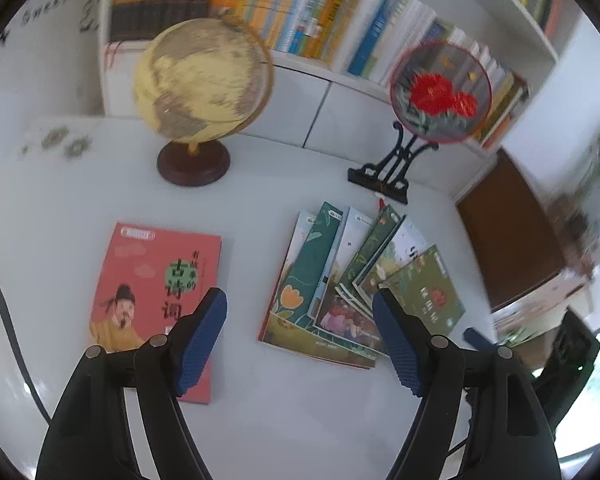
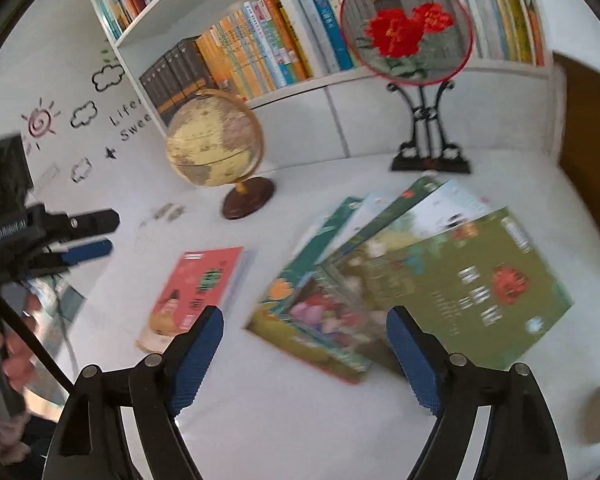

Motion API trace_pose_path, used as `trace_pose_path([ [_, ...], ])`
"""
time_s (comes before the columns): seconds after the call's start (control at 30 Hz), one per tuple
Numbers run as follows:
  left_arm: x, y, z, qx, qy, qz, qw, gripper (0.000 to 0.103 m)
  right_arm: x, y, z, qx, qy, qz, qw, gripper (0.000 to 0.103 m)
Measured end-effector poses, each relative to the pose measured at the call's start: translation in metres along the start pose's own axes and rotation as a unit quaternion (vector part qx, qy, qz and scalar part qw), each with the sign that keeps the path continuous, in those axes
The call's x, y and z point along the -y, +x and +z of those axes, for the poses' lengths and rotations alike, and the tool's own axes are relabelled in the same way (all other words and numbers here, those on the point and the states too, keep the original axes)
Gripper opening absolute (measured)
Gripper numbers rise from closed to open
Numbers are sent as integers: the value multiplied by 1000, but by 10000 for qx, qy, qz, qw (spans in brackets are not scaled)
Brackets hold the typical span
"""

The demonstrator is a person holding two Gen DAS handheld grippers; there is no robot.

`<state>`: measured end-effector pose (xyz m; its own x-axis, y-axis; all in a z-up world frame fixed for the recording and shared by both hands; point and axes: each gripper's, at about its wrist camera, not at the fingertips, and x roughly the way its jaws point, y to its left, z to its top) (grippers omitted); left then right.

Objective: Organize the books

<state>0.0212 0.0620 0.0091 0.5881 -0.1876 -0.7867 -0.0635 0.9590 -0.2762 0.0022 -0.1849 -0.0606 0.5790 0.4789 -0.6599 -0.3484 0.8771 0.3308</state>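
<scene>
Left gripper (image 1: 300, 344): jaws spread wide, nothing held, hovering over the table (image 1: 300, 420).
Right gripper (image 2: 306, 354): jaws spread wide, nothing held; also seen at 4 o'clock in the left view.
Red book (image 1: 156, 304): flat on the table, alone, at 10 o'clock from the left gripper; its lower edge is hidden behind the left finger (image 1: 202, 340).
Book fan (image 1: 352, 284): overlapped and splayed, flat, at 1 o'clock from the left gripper.
Green book (image 2: 460, 288): top of the fan, at 1 o'clock from the right gripper, long axis toward 2 o'clock.
Nearer arm: right judged nearer the fan, left nearer the red book.
Clutter: globe (image 1: 204, 80) and fan stand (image 1: 384, 176) at 12 o'clock, behind the books.
Blur: heavy in the right view, contact cannot be told.
</scene>
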Motion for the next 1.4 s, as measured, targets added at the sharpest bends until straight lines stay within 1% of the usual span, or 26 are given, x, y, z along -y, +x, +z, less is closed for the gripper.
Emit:
trace_pose_path([
  [0.1, 26, 14, 6, -180, 583, 211, 9979, 75, 13, 1, -2, -102, -46, -208, 9997, 83],
  [0.2, 54, 32, 10, -278, 1230, 362, 9913, 79, 30, 5, -7, -367, 95, -363, 9986, 83],
  [0.23, 63, 42, 10, -352, 1459, 232, 9884, 83, 37, 6, -9, -411, 217, -398, 9981, 83],
  [0.27, 71, 52, 9, -498, 1624, 64, 9854, 83, 44, 6, -13, -429, 372, -420, 9975, 83],
  [0.33, 84, 69, 6, -711, 1921, -27, 9788, 83, 56, 12, -21, -576, 683, -417, 9951, 84],
  [0.37, 94, 80, 5, -796, 2200, -41, 9722, 83, 63, 16, -26, -727, 831, -385, 9931, 84],
  [0.4, 100, 86, 6, -792, 2352, -43, 9687, 83, 71, 21, -32, -884, 1001, -381, 9903, 84],
  [0.43, 106, 91, 7, -788, 2439, -77, 9666, 83, 75, 23, -36, -952, 1088, -408, 9887, 84],
  [0.47, 111, 102, 12, -861, 2509, -206, 9639, 83, 81, 24, -41, -1003, 1208, -434, 9866, 84],
  [0.53, 118, 118, 19, -1026, 2552, -383, 9607, 83, 91, 23, -48, -989, 1412, -485, 9838, 84],
  [0.57, 124, 131, 25, -1131, 2607, -479, 9576, 83, 97, 23, -50, -967, 1497, -546, 9825, 84],
  [0.63, 134, 147, 30, -1215, 2715, -567, 9531, 83, 108, 23, -54, -926, 1606, -669, 9804, 84],
  [0.67, 141, 158, 31, -1273, 2817, -633, 9489, 83, 113, 26, -55, -953, 1643, -789, 9786, 84],
  [0.7, 145, 165, 30, -1311, 2870, -653, 9467, 83, 119, 29, -56, -1014, 1665, -888, 9768, 84],
  [0.83, 161, 193, 21, -1528, 3160, -823, 9328, 83, 131, 39, -58, -1164, 1732, -1017, 9727, 84],
  [0.93, 172, 215, 9, -1883, 3292, -980, 9201, 83, 134, 45, -62, -1229, 1641, -1179, 9716, 84],
  [1.0, 176, 227, 0, -2156, 3290, -1111, 9127, 83, 137, 48, -63, -1186, 1691, -1134, 9718, 87],
  [1.03, 179, 227, -3, -2093, 3384, -1130, 9104, 88, 139, 48, -63, -1126, 1701, -1153, 9721, 88],
  [1.07, 184, 226, -7, -1982, 3565, -1154, 9057, 91, 140, 48, -62, -1084, 1682, -1201, 9724, 90],
  [1.1, 186, 227, -11, -1983, 3630, -1115, 9036, 93, 142, 49, -61, -1043, 1656, -1227, 9730, 92],
  [1.13, 188, 226, -13, -1954, 3685, -1095, 9022, 97, 143, 50, -60, -1003, 1625, -1246, 9737, 95],
  [1.2, 193, 224, -20, -1943, 3756, -1093, 8996, 97, 145, 54, -56, -928, 1526, -1244, 9760, 98],
  [1.23, 194, 223, -22, -1971, 3763, -1153, 8979, 98, 145, 55, -54, -887, 1488, -1185, 9777, 98],
  [1.27, 197, 220, -26, -1991, 3776, -1124, 8973, 98, 145, 58, -53, -862, 1450, -1132, 9791, 99],
  [1.3, 197, 219, -29, -2008, 3816, -1040, 8962, 98, 143, 59, -52, -863, 1408, -1111, 9800, 103],
  [1.4, 197, 212, -37, -2082, 3974, -1000, 8881, 98, 142, 61, -50, -829, 1330, -1185, 9805, 103],
])
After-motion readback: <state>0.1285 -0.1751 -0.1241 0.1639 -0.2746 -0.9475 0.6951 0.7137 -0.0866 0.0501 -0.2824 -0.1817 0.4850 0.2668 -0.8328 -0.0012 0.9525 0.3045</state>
